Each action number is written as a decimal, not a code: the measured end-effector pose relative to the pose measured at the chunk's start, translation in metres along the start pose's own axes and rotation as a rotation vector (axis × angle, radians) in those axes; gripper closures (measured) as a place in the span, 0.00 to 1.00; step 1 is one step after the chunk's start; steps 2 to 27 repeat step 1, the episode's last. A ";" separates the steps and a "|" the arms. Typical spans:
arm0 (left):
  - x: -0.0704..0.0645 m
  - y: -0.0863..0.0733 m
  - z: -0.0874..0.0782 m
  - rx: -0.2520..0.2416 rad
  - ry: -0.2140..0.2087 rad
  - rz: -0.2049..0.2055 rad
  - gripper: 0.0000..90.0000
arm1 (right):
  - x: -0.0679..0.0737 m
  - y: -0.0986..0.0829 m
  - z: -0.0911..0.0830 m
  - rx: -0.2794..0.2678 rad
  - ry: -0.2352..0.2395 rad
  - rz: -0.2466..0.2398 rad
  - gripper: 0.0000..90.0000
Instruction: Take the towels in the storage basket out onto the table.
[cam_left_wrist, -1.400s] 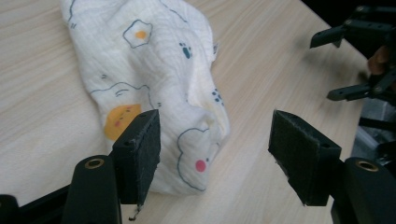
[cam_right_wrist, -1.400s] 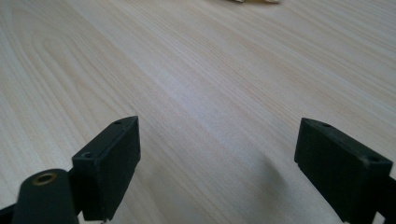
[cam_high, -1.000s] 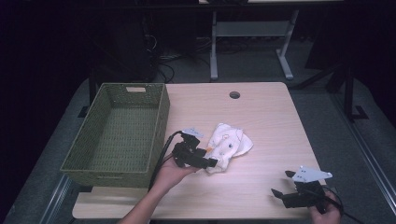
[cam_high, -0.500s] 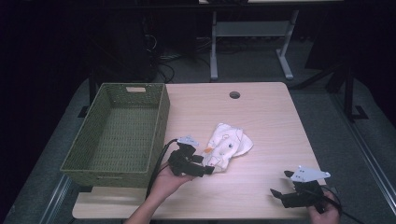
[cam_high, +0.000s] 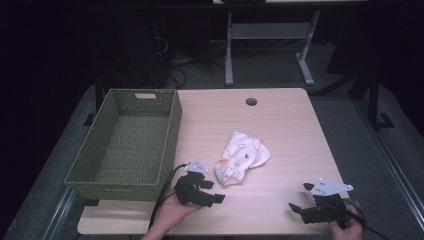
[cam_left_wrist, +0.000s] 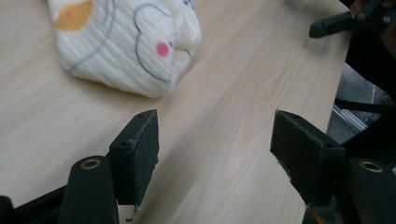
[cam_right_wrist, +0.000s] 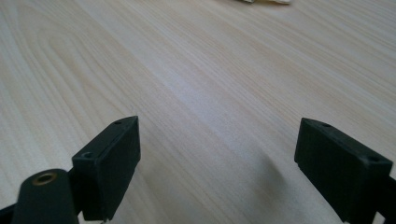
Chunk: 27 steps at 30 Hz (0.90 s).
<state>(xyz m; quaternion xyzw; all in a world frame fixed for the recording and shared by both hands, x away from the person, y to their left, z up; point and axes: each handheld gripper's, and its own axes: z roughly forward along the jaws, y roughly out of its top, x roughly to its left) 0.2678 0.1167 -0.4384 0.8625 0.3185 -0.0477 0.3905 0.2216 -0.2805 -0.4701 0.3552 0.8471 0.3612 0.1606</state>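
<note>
A crumpled cream cloth (cam_high: 241, 158) printed with cartoon faces lies in the middle of the wooden table (cam_high: 280, 125). My left gripper (cam_high: 215, 191) sits just short of it, toward the near edge, jaws open and holding nothing. In the left gripper view the cloth (cam_left_wrist: 121, 42) lies a little ahead of the open left gripper (cam_left_wrist: 215, 126), not touching it. My right gripper (cam_high: 299, 198) rests open near the table's front right corner, pointing left. The right gripper view shows the right gripper (cam_right_wrist: 219, 135) with bare tabletop between its jaws and a sliver of the cloth (cam_right_wrist: 266, 1) at the top edge.
A green woven basket (cam_high: 172, 125) stands on the left side of the table with nothing visible inside. A round cable hole (cam_high: 251, 101) sits near the far edge. Dark floor and a desk frame (cam_high: 265, 35) lie beyond. The right gripper (cam_left_wrist: 345, 18) appears far off in the left gripper view.
My left gripper has drawn back from the cloth toward the near edge; the cloth stays on the table. The right gripper has barely moved.
</note>
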 end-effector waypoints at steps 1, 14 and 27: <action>-0.001 -0.001 0.001 0.012 0.009 0.016 0.36 | 0.000 0.000 -0.001 0.002 0.001 -0.002 0.16; -0.001 -0.001 0.001 0.012 0.009 0.016 0.36 | 0.000 0.000 -0.001 0.002 0.001 -0.002 0.16; -0.001 -0.001 0.001 0.012 0.009 0.016 0.36 | 0.000 0.000 -0.001 0.002 0.001 -0.002 0.16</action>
